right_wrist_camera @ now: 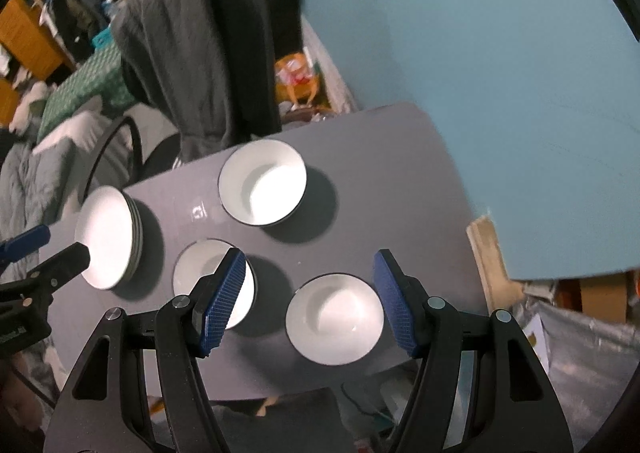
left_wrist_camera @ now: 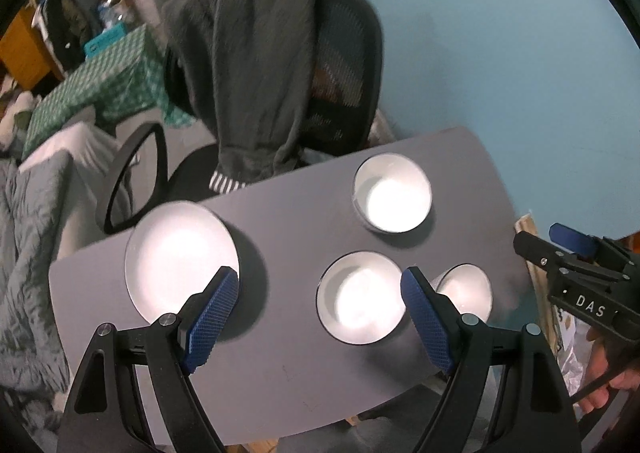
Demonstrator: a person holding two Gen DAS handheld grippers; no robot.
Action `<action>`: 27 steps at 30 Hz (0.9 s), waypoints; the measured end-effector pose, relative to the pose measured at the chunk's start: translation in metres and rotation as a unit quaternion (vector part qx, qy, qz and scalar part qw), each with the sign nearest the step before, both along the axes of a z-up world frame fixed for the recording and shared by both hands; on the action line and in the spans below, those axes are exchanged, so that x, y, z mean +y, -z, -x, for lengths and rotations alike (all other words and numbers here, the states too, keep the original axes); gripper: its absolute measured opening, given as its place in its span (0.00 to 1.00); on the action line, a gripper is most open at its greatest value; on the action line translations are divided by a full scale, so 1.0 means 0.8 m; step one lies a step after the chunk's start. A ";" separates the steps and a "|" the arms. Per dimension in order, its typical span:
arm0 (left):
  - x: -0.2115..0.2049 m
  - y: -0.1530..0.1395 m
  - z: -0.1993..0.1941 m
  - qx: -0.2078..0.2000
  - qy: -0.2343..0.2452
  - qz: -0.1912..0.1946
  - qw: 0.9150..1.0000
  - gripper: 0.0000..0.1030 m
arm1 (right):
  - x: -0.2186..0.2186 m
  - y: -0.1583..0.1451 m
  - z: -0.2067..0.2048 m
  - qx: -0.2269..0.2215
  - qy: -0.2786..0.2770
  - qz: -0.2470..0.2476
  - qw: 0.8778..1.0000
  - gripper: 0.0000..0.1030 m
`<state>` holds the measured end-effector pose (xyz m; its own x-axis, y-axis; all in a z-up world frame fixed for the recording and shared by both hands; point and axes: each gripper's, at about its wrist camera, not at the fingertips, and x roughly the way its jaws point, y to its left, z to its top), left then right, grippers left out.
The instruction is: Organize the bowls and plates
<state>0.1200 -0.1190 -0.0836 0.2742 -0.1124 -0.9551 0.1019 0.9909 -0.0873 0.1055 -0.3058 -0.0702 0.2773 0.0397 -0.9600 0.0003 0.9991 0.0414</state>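
A stack of white plates point(left_wrist_camera: 176, 257) point(right_wrist_camera: 108, 239) sits at the left of the grey table point(left_wrist_camera: 288, 381) point(right_wrist_camera: 392, 181). Three white bowls stand to its right: a far bowl point(left_wrist_camera: 394, 199) point(right_wrist_camera: 262, 187), a middle bowl point(left_wrist_camera: 360, 299) point(right_wrist_camera: 200, 275) and a near-right bowl point(left_wrist_camera: 466, 289) point(right_wrist_camera: 334, 319). My left gripper point(left_wrist_camera: 320, 317) is open and empty above the table, between the plates and the middle bowl. My right gripper point(right_wrist_camera: 310, 301) is open and empty, hovering over the near-right bowl; it also shows at the right edge of the left wrist view point(left_wrist_camera: 560, 253).
An office chair point(left_wrist_camera: 280, 65) point(right_wrist_camera: 200, 53) draped with a grey hoodie stands behind the table. A blue wall point(left_wrist_camera: 500, 33) lies to the right. A bed with a green checked cover point(left_wrist_camera: 100, 85) is at the left. Boxes and a foil bag point(right_wrist_camera: 568, 333) sit by the table's right edge.
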 end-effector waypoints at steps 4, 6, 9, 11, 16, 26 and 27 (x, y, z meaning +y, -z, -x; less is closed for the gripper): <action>0.001 0.022 0.004 0.007 -0.015 -0.005 1.000 0.82 | 0.002 0.019 -0.011 0.015 -0.023 -0.015 1.000 0.64; 0.000 0.035 0.006 0.015 -0.021 -0.010 1.000 0.82 | 0.002 0.028 -0.016 0.020 -0.035 -0.028 0.999 0.64; -0.001 0.050 0.009 0.019 -0.029 -0.012 0.999 0.82 | 0.004 0.048 -0.024 0.032 -0.055 -0.040 0.997 0.64; -0.001 0.062 0.012 0.025 -0.035 -0.010 0.999 0.82 | 0.008 0.062 -0.028 0.045 -0.066 -0.044 0.996 0.64; 0.001 0.098 0.020 0.042 -0.056 0.002 0.998 0.82 | 0.023 0.100 -0.033 0.069 -0.111 -0.057 0.990 0.64; 0.001 0.158 0.033 0.073 -0.075 0.011 0.994 0.82 | 0.044 0.155 -0.036 0.110 -0.159 -0.075 0.978 0.64; 0.001 0.161 0.032 0.075 -0.077 0.011 0.994 0.82 | 0.045 0.159 -0.037 0.113 -0.162 -0.078 0.977 0.64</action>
